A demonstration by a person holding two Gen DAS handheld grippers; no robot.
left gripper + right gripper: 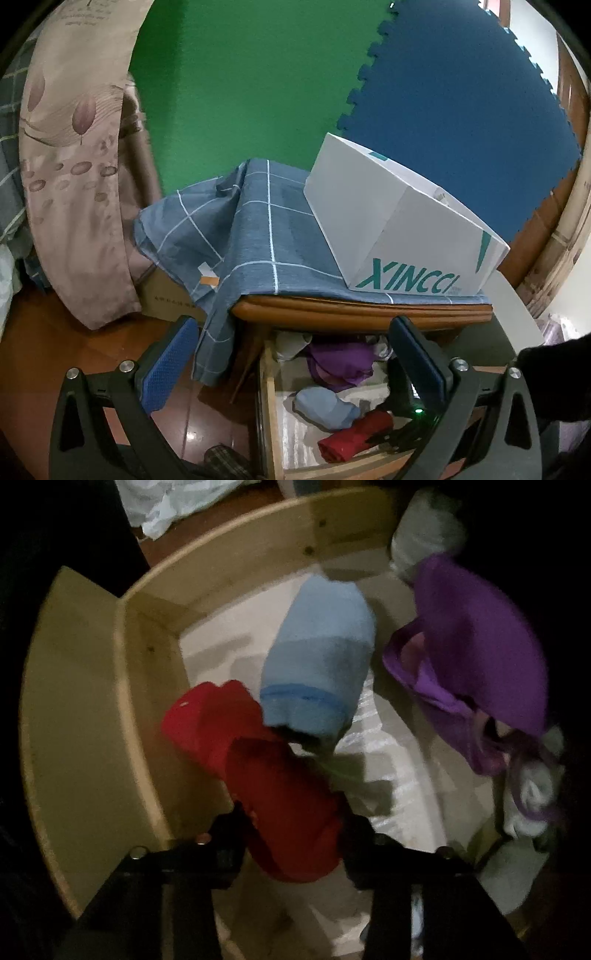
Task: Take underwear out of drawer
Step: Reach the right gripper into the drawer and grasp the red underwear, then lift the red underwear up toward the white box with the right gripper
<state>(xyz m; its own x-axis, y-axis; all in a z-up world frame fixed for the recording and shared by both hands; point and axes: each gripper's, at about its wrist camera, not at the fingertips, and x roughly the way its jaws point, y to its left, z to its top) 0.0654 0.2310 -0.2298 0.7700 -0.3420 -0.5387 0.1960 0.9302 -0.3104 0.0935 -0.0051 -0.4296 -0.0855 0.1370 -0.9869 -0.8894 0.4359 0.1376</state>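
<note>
The wooden drawer (269, 406) stands pulled out under the nightstand. In it lie a red rolled underwear (266, 775), a light blue roll (317, 664) and a crumpled purple piece (480, 657). My right gripper (291, 830) points down into the drawer, and its two black fingers press on both sides of the red roll near the drawer's front wall (147, 701). In the left wrist view that gripper shows as a dark shape (400, 424) over the red roll (351, 437). My left gripper (293, 326) hangs open above the drawer's left edge, holding nothing.
A white XINCCI box (399, 221) sits on a blue checked cloth (258, 229) covering the nightstand top. A floral pillow (74, 166) leans at the left. A dark sleeve (554, 376) reaches in from the right. Pale garments (532, 797) fill the drawer's right side.
</note>
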